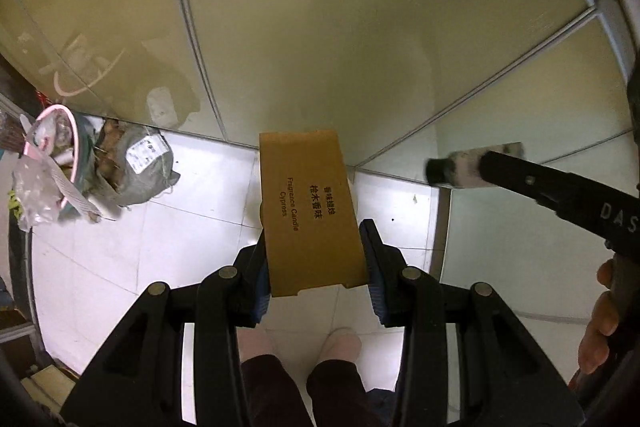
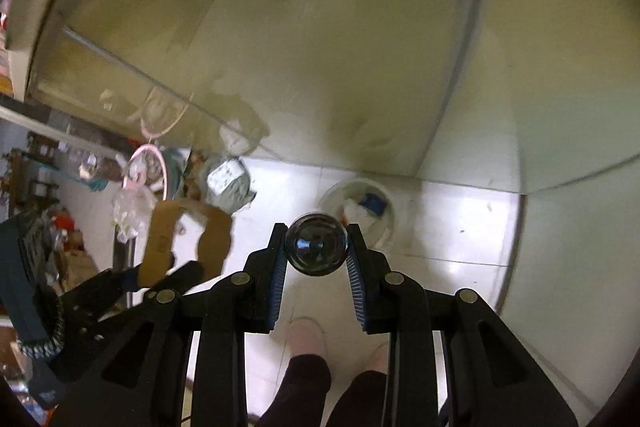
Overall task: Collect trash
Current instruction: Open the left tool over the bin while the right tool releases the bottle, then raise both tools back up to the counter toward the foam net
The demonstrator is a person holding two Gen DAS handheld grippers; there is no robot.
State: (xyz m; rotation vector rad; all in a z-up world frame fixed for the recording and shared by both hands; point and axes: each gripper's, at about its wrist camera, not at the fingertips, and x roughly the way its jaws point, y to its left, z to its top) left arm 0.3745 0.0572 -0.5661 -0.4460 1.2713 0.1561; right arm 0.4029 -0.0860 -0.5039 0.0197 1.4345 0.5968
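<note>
Both grippers loaded, held above the white tiled floor (image 1: 120,259).

Left gripper (image 1: 316,263) jaws closed partway on the flat brown cardboard candle box (image 1: 308,211); right gripper (image 2: 316,247) jaws pinch a round dark glass jar (image 2: 317,243) above the white open bin (image 2: 360,207). Risks: smooth round jar could slip from the pads and shatter; the box is held only at its lower end, so it could pivot out. Overfull pink-rimmed bin (image 1: 60,155) may shed anything added.
</note>
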